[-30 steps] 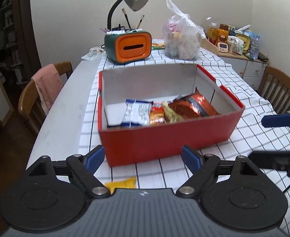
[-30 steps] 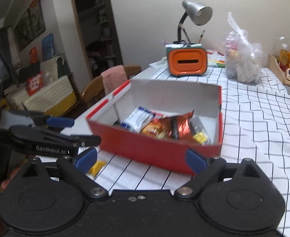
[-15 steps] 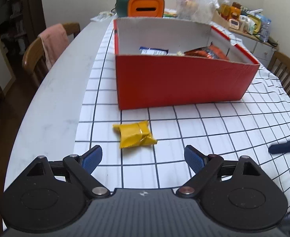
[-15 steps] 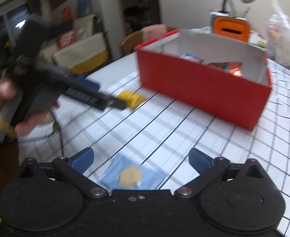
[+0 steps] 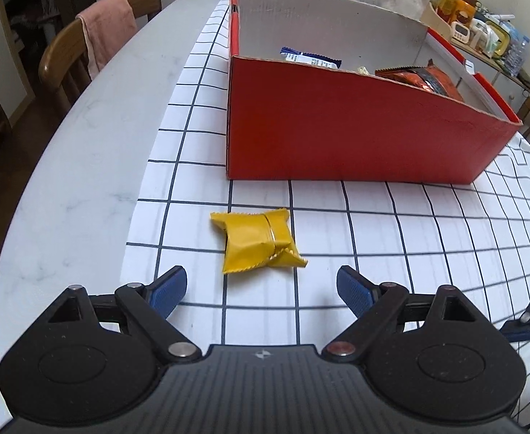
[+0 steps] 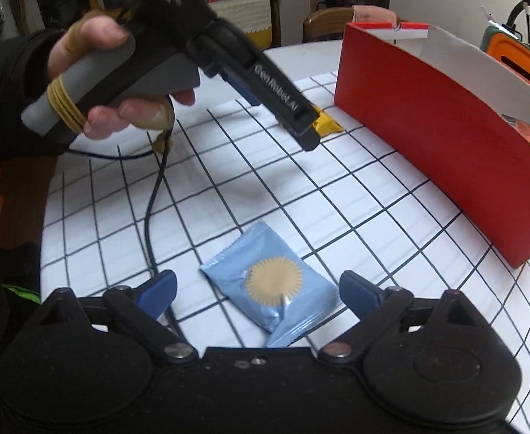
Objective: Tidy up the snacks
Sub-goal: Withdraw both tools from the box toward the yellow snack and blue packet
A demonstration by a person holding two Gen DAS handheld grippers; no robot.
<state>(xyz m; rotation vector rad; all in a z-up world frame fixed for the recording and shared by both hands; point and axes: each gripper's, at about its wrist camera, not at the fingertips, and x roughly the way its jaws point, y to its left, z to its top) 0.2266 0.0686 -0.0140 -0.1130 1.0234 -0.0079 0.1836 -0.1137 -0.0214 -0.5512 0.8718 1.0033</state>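
Yellow packet (image 5: 257, 240), red box (image 5: 355, 133)

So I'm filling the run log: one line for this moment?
left gripper: open, above yellow packet | right gripper: closing, blue packet between jaws | red box: part-filled

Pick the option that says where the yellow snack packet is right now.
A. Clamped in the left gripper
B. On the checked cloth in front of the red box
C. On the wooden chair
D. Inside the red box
B: the yellow snack packet lies flat on the checked cloth, just short of the red box, with the open left gripper hovering before it.
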